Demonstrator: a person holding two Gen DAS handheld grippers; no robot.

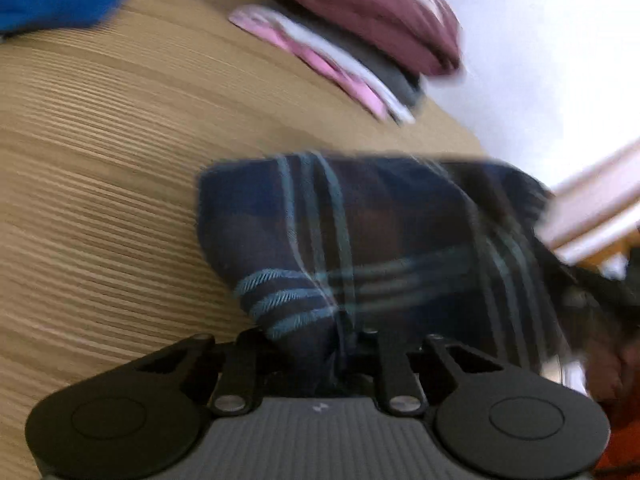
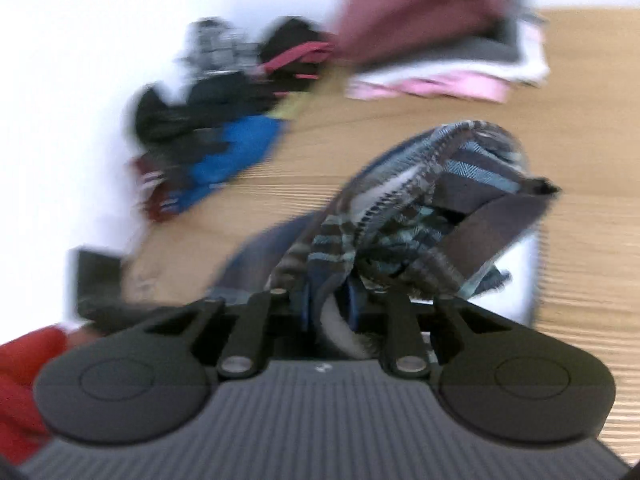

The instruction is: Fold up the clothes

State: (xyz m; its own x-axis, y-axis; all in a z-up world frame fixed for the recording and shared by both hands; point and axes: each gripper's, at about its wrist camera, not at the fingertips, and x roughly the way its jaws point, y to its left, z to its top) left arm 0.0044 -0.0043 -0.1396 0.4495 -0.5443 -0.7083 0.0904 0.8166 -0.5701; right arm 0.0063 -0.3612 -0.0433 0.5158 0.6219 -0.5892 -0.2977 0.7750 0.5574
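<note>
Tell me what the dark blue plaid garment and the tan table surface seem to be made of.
Dark blue plaid garment: looks like soft woven cloth, perhaps flannel or brushed cotton; matte, with a herringbone weave in its light blue stripes and bunching easily. Tan table surface: looks like wood or wood-look laminate, with fine parallel grain lines and a low sheen; blur leaves it open.

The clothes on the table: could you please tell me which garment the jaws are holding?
The dark plaid garment with light blue stripes; unlike the folded maroon-topped stack and the unfolded heap, it is clamped in both grippers.

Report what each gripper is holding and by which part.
Both grip the same plaid garment. The left gripper pinches a bunched corner of it; the right gripper pinches a gathered edge. Blur hides which edge.
</note>
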